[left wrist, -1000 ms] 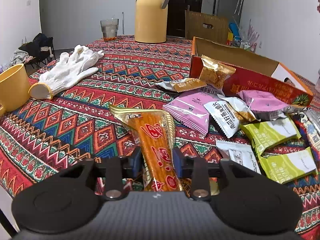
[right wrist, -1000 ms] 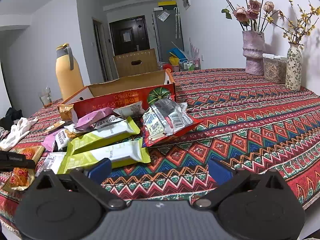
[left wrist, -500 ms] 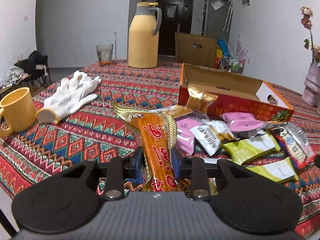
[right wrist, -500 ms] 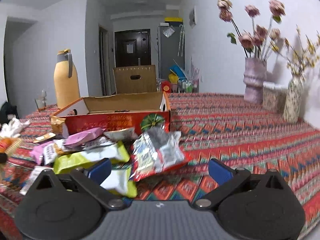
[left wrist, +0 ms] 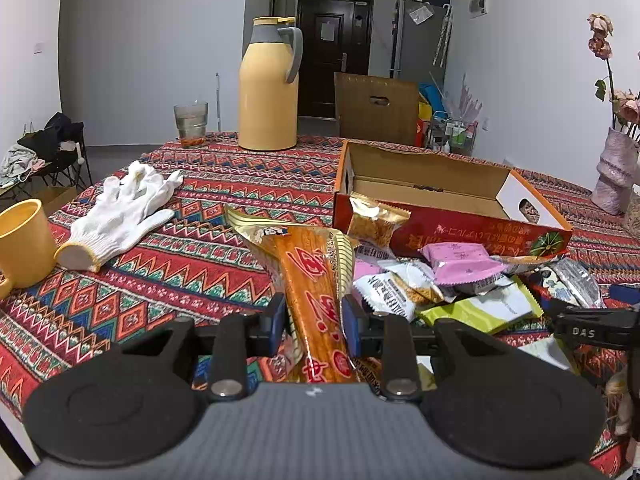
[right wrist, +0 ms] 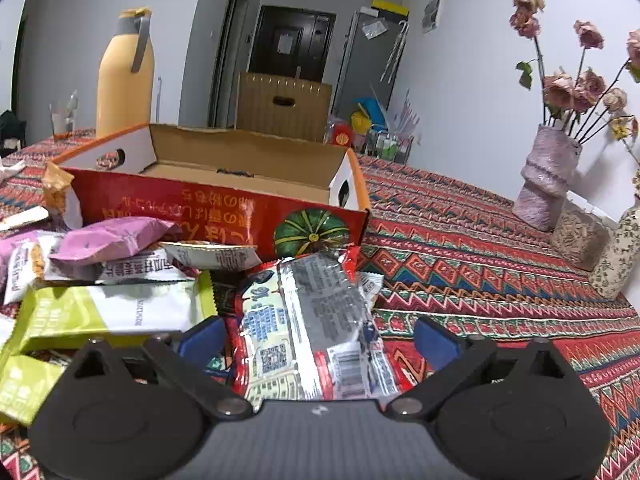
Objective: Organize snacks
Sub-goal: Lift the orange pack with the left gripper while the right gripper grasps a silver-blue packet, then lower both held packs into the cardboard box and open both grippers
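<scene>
Lifted higher than before, the long orange-and-gold snack packet (left wrist: 316, 280) stands pinched in the left gripper (left wrist: 314, 314) at lower centre; right gripper (right wrist: 316, 340) spread wide over a silver-red packet (right wrist: 316, 320).

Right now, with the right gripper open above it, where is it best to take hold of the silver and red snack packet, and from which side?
Grip the silver and red packet across its narrow width, near the middle, coming down from above. It lies flat, its long axis running away from the right gripper, whose open fingers already sit on either side of it. The green bar lies close on the left, so probably keep that finger tight to the packet.
</scene>
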Motion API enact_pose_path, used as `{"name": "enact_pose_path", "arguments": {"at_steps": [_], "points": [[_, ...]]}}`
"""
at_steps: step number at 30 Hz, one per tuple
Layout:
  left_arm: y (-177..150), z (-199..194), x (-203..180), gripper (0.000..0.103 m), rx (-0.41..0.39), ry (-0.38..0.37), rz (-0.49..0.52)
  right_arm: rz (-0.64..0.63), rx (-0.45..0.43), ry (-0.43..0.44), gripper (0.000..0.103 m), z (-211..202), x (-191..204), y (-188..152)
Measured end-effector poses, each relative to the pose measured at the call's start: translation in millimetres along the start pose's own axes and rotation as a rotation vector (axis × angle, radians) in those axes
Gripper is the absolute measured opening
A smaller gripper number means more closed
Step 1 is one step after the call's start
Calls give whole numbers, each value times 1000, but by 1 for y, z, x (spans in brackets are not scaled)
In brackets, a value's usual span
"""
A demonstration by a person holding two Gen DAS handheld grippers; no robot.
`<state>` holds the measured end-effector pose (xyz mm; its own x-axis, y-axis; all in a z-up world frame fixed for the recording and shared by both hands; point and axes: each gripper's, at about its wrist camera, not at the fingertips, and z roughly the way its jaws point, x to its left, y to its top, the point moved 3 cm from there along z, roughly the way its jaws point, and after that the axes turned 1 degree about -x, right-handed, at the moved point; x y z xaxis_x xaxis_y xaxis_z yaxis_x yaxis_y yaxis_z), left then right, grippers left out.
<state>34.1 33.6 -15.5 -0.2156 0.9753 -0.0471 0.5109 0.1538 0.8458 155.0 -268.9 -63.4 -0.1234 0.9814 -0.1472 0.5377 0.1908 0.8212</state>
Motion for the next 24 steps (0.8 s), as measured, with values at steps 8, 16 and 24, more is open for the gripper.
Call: {"name": "enact_pose_path", "arguments": {"at_steps": [8,16,24], "points": [[11,9,-6,31,-4,-30,1,-6,34,42,63,11,-1,-2],[25,13,-13,31,-18,-56,3,1,-15,59,51,-12,-7,-1],[47,21,-23,31,-38,-76,13,64,-108,69,51,-44,-30,17]]}}
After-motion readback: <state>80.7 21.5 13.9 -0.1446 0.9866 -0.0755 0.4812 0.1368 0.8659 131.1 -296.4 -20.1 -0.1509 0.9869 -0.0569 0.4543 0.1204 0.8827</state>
